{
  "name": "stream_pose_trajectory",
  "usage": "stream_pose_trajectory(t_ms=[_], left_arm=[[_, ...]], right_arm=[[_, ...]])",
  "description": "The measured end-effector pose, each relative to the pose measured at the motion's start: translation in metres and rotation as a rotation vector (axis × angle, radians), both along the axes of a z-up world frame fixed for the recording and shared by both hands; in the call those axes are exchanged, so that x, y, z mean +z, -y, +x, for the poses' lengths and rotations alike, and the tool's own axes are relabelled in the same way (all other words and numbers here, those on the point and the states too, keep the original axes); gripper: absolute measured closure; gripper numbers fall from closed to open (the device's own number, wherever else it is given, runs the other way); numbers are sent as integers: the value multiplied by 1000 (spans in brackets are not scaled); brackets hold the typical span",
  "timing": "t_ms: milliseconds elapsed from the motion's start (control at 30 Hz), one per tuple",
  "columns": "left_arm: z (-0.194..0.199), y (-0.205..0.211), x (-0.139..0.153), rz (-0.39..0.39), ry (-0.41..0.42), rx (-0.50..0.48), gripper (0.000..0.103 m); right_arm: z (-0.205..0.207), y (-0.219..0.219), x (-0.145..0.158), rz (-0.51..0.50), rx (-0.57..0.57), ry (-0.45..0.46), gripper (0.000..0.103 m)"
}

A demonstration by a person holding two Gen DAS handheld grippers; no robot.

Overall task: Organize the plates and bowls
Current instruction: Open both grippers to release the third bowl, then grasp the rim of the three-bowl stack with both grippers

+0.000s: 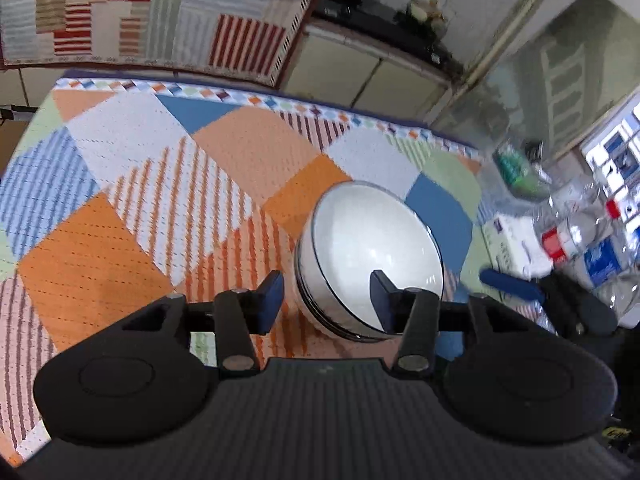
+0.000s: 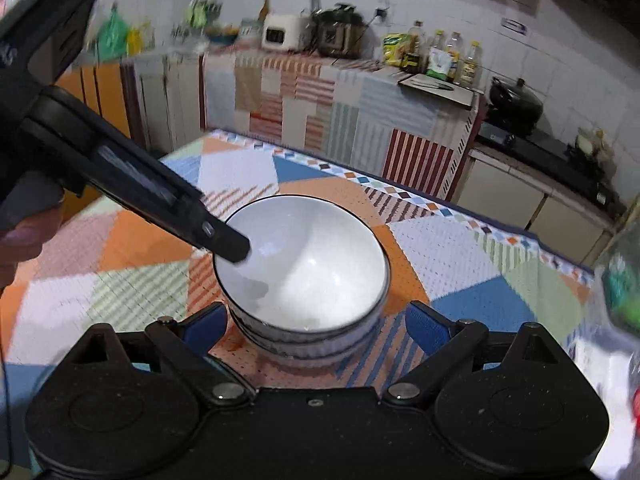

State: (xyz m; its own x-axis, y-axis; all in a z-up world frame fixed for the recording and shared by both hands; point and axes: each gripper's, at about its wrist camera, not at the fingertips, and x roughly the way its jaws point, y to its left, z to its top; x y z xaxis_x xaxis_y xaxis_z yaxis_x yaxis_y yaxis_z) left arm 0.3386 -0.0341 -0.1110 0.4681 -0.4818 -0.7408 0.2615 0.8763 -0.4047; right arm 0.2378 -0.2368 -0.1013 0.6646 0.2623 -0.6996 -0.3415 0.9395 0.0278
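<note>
A stack of white bowls with dark rims (image 2: 304, 276) stands on the patterned tablecloth (image 2: 460, 248). In the left wrist view the stack (image 1: 372, 252) lies just ahead of my left gripper (image 1: 326, 296), which is open with one finger over the top bowl's inside and the other outside its left wall. In the right wrist view my right gripper (image 2: 316, 326) is open just in front of the stack, a finger on either side. The left gripper's finger (image 2: 224, 240) reaches in from the left and rests at the top bowl's rim.
Plastic bottles and boxes (image 1: 580, 236) crowd the table's right end. A kitchen counter with a cloth cover (image 2: 340, 96), bottles, appliances and a stove with a black pot (image 2: 516, 100) stands behind the table.
</note>
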Motion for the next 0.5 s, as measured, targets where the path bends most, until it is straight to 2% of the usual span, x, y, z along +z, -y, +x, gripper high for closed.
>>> stream_pose_trajectory(t_ms=[100, 133, 167, 233, 300, 400, 500], left_arm=[[-2, -8, 3, 17, 29, 27, 48], [-3, -11, 3, 19, 43, 33, 46], [-4, -13, 3, 16, 59, 39, 45], [-7, -18, 1, 18, 101, 53, 31], [-8, -19, 1, 44, 128, 62, 27], [-3, -22, -3, 27, 95, 54, 24], [10, -24, -11, -64, 7, 37, 24]], right_arm=[[-11, 19, -1, 118, 14, 5, 5], [-12, 23, -2, 142, 21, -18, 5], [-10, 25, -3, 153, 25, -48, 5], [-3, 29, -9, 150, -5, -110, 5], [3, 31, -17, 151, -30, -157, 5], [9, 33, -29, 183, -33, -206, 5], [21, 25, -41, 207, -18, -251, 5]])
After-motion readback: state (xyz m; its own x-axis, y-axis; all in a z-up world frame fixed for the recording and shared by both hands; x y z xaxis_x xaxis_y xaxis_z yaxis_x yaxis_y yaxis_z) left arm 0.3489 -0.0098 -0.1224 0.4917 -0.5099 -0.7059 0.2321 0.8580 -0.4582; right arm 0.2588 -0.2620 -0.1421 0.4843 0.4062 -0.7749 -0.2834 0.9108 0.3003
